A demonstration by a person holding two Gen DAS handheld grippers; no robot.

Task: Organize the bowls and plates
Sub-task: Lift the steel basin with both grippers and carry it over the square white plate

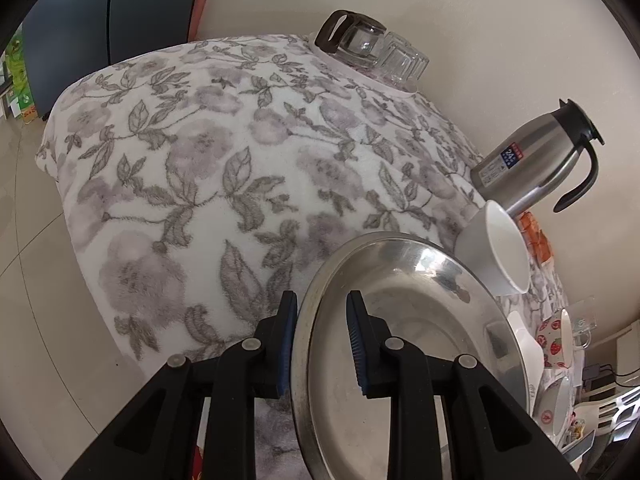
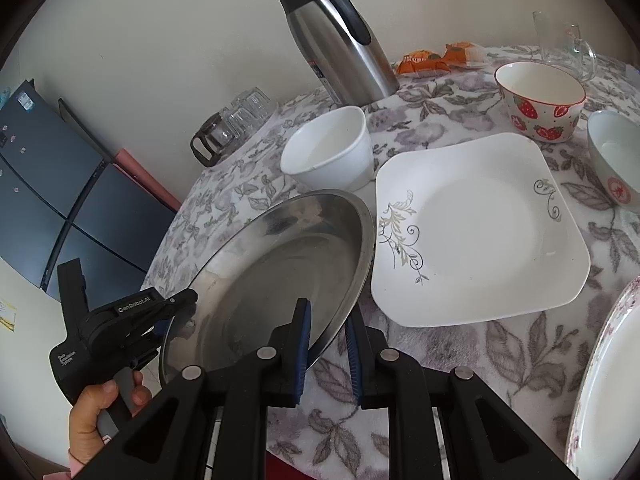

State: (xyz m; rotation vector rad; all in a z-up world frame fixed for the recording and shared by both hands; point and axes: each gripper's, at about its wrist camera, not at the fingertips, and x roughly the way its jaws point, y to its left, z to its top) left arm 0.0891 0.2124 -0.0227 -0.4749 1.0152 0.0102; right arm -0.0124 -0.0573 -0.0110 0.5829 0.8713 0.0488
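Steel plate (image 2: 276,280) lifted off the floral tablecloth (image 1: 208,160), tilted, gripped at opposite rims. Left gripper (image 1: 320,344) clamped on the near rim, right gripper (image 2: 328,348) pinched narrow on the other edge. Just beside: white bowl (image 2: 332,148) and square white plate (image 2: 480,232). Further back: strawberry bowl (image 2: 540,100), thermos jug (image 2: 336,40).

A round steel plate (image 2: 276,276) is hanging tilted above the floral cloth, beside a white square plate (image 2: 484,232) lying flat.
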